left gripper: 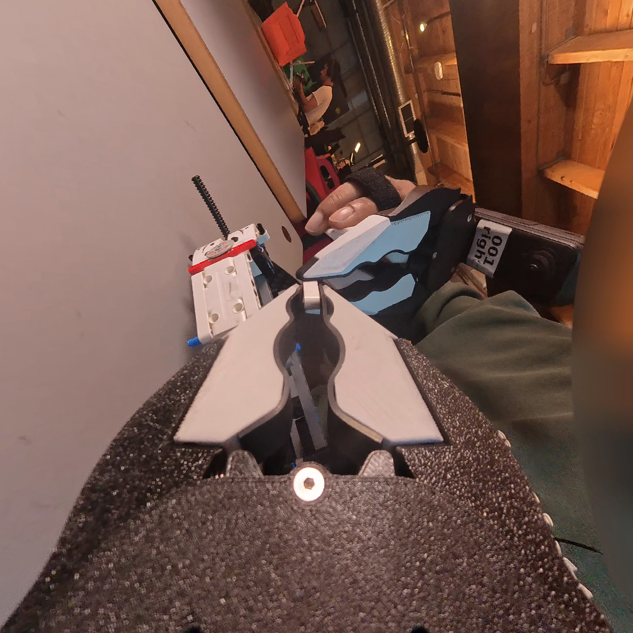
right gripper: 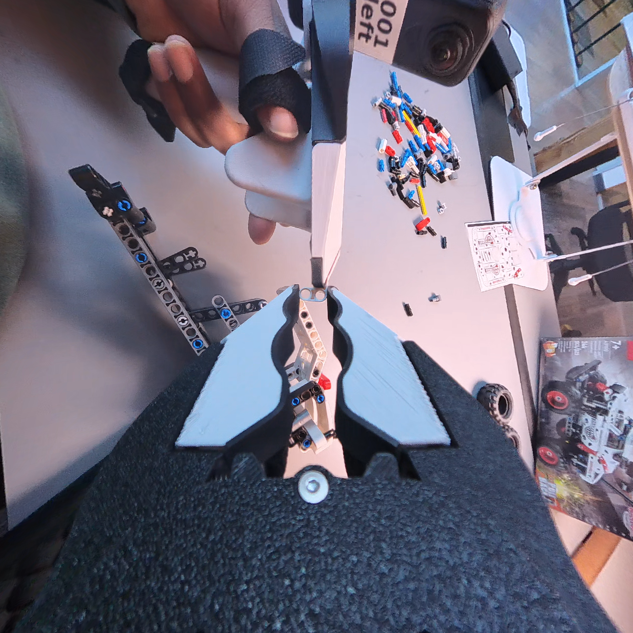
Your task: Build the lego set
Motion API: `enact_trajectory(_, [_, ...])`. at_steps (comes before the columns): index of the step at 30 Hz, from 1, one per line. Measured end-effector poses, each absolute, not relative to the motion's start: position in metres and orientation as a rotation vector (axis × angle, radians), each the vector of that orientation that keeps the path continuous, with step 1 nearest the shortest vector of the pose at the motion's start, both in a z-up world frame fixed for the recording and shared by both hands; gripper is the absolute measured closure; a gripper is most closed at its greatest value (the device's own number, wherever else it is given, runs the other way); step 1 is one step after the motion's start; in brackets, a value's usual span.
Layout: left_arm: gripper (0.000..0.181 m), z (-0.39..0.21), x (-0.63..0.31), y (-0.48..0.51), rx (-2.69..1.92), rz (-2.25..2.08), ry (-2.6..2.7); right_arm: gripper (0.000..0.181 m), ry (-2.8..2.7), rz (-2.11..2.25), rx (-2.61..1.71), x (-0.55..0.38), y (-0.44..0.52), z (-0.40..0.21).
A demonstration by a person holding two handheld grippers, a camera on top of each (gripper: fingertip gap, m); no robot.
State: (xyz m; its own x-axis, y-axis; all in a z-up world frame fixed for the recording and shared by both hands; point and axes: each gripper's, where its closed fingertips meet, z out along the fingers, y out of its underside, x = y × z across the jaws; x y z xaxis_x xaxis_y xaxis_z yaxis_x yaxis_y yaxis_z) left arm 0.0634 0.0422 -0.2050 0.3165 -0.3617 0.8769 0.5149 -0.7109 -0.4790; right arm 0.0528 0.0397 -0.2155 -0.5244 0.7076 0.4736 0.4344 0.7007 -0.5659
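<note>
Both grippers met over the white table [right gripper: 394, 274], sharing one small grey two-hole connector [right gripper: 312, 295].

Largest first: grey-black beam chassis [right gripper: 154, 270] lay far left; loose pin pile [right gripper: 416, 144] far right. Right gripper [right gripper: 312, 294] stood narrowly parted around a white beam sub-assembly [right gripper: 308, 342]. Left gripper [left gripper: 311, 291] pinched the connector tight at its tips. Judged light, rigid, slippery; best held across flat sides.

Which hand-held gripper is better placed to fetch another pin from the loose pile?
Probably right. The left hand-held gripper is shut on the small grey piece at the assembly; the right hand-held gripper looks open, nearer the parts pile.
</note>
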Motion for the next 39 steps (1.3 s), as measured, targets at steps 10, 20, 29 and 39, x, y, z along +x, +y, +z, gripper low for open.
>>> enact_trajectory(10, [0.101,-0.246,0.073,0.015,-2.111,-1.475,0.027,0.166,-2.368,0.805,-0.789,0.074,0.028,-0.230])
enact_trajectory(20, [0.093,-0.269,0.110,0.014,-2.223,-1.467,0.114,0.166,-2.521,0.910,-0.728,0.068,0.025,-0.248])
enact_trajectory(29, [0.122,-0.279,0.114,0.016,-2.264,-1.415,0.188,0.166,-2.583,0.897,-0.662,0.068,0.024,-0.249])
enact_trajectory(39, [0.123,-0.279,0.111,0.017,-2.254,-1.438,0.220,0.166,-2.611,0.855,-0.595,0.063,0.029,-0.249])
